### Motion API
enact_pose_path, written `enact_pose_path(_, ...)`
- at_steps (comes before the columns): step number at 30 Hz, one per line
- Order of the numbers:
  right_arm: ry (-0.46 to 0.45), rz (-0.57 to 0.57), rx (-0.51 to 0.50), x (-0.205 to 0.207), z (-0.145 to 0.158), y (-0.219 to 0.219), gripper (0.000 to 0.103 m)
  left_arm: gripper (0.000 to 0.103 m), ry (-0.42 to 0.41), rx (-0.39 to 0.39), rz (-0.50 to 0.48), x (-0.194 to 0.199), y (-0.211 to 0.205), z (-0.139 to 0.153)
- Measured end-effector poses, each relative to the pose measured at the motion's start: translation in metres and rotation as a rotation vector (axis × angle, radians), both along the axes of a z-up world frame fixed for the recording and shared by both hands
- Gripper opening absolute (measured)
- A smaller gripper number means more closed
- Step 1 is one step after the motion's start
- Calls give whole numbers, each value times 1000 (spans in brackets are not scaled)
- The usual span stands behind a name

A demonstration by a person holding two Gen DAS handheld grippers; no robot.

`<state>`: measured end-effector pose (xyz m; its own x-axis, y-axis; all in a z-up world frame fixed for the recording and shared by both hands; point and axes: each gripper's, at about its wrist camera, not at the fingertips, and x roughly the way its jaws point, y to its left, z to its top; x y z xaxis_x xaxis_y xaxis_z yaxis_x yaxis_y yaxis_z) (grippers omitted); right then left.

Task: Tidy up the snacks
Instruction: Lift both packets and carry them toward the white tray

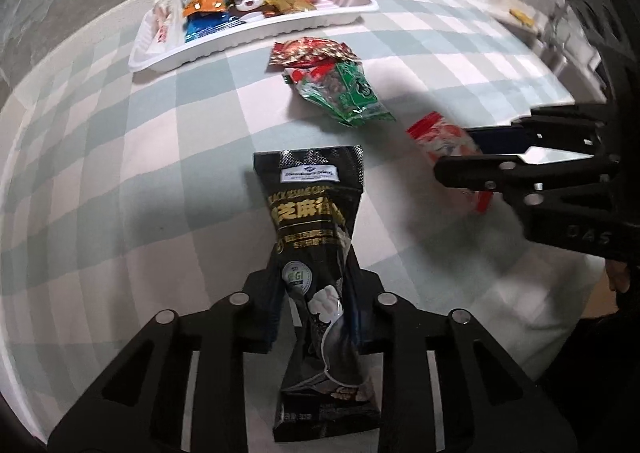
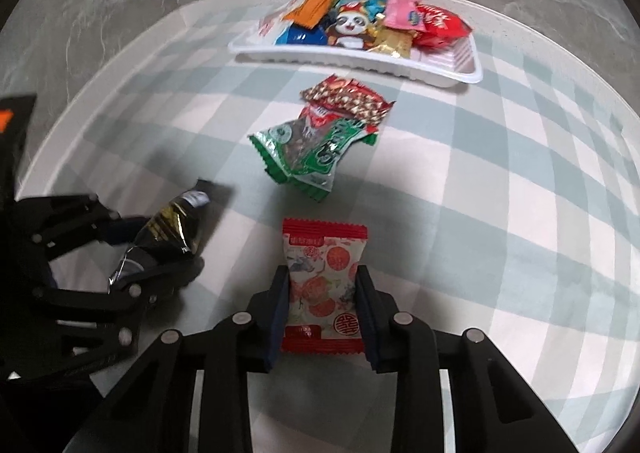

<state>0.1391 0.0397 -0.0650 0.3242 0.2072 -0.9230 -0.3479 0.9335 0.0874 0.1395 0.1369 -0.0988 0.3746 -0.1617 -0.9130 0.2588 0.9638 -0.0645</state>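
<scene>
We have the left gripper (image 1: 310, 285) clamped on a black packet (image 1: 316, 237) and the right gripper (image 2: 322, 293) on a red-and-white packet (image 2: 323, 285), the part-filled white tray (image 2: 440, 75) well ahead, two packets (image 2: 324, 137) between, still loose.

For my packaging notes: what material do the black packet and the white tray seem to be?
Black packet: probably glossy plastic film; it creases and reflects light. White tray: seemingly thin moulded plastic, fairly matte, with a ribbed rim; foam is also possible.
</scene>
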Motion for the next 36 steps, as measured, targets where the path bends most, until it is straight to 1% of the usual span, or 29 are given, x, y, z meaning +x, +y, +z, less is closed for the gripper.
enact_pose_path(1, -3, -5, 20, -1, 3, -3, 34, 23, 3, -15, 9, 0, 2, 1)
enact_pose_path(4, -6, -21, 64, 0, 11, -9, 34, 23, -6, -23, 10, -1, 3, 3)
enact_pose_path(9, -12, -43, 102, 0, 20, -16, 34, 23, -14, -32, 11, -2, 3, 8)
enact_pose_path(21, -36, -46, 130, 9, 34, -20, 34, 22, -48, -43, 25, 7, 12, 26)
enact_pose_path(36, -62, -50, 145, 31, 48, -22, 34, 22, -85, -46, 32, 33, 18, 44)
